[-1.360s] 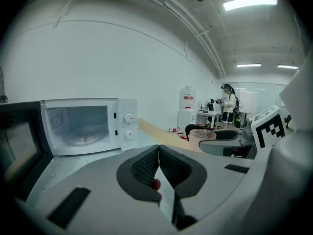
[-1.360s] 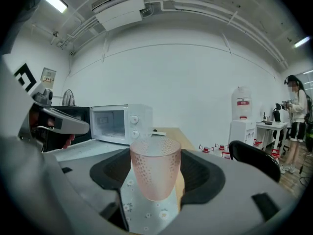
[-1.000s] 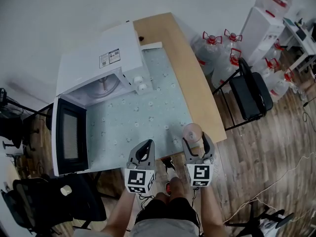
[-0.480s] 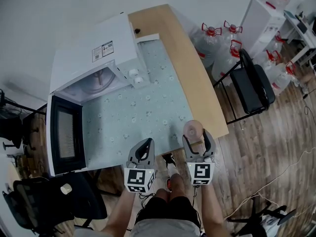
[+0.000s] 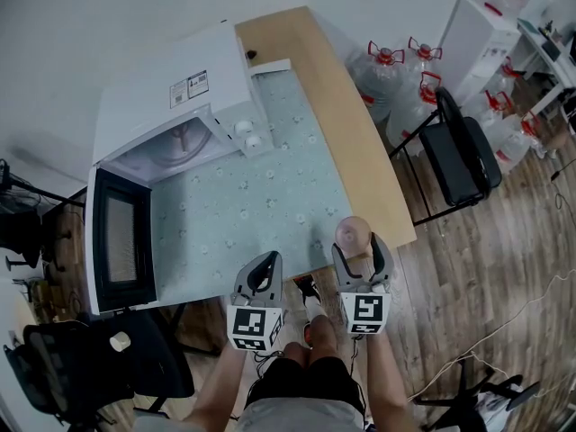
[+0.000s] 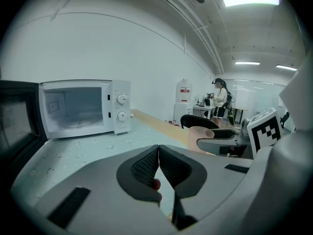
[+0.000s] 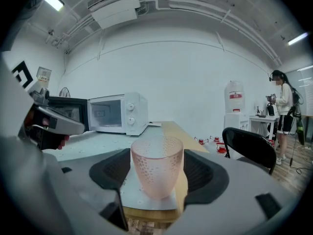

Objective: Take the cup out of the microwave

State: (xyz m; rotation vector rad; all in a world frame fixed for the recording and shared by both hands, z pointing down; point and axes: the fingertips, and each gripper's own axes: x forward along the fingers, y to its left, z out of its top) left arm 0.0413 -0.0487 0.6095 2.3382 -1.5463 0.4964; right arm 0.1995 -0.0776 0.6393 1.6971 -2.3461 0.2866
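As the head view looks down, the wooden table [image 5: 360, 151] runs from 12 toward 5 o'clock, with a pale patterned cloth [image 5: 261, 196] over its left part. White microwave [image 5: 171, 88] at 10 o'clock on the table, door [image 5: 121, 250] swung wide open toward 8 o'clock. Black chair [image 5: 459, 165] at 3 o'clock, off the table. Left gripper [image 5: 262, 266] at 6 o'clock, past the table's near edge, jaws pressed together on nothing. Right gripper [image 5: 357, 250] just beside it, at 5 o'clock, clamped on the pink dimpled cup [image 5: 352, 233]. Cup upright, outside the microwave, at the table's near corner.
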